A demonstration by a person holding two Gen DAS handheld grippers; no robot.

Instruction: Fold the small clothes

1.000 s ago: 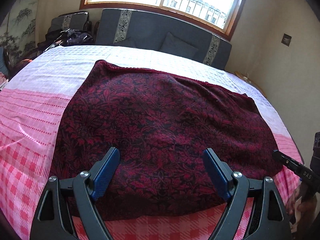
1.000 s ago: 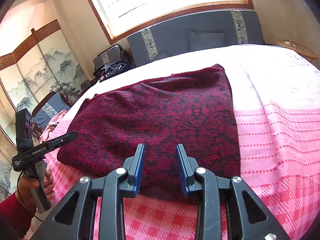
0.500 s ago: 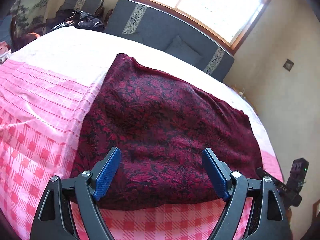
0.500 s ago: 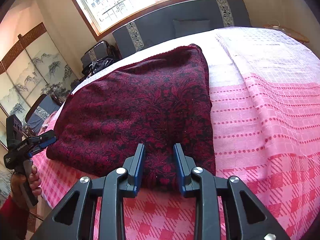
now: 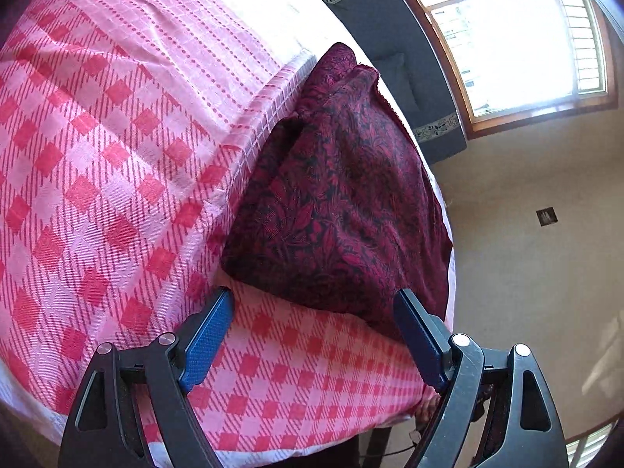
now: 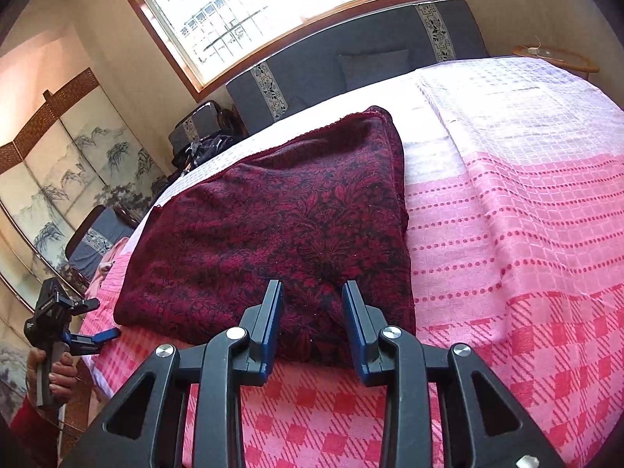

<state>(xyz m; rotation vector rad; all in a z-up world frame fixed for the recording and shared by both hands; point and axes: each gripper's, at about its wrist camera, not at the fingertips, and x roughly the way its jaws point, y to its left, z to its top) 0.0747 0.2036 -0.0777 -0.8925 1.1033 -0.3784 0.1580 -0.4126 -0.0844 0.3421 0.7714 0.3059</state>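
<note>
Dark red patterned cloth (image 6: 273,230) lies folded on the pink checked bedspread (image 6: 526,257). Your right gripper (image 6: 312,321) is partly open, its fingers (image 6: 270,319) straddling the cloth's near edge, whether they pinch it I cannot tell. Your left gripper (image 5: 312,339) is wide open, holding nothing, just beside the cloth's near left corner (image 5: 234,261)

L wrist cam tilted over bed corner, R wrist cam low, close, both share red cloth (image 5: 343,202)
</note>
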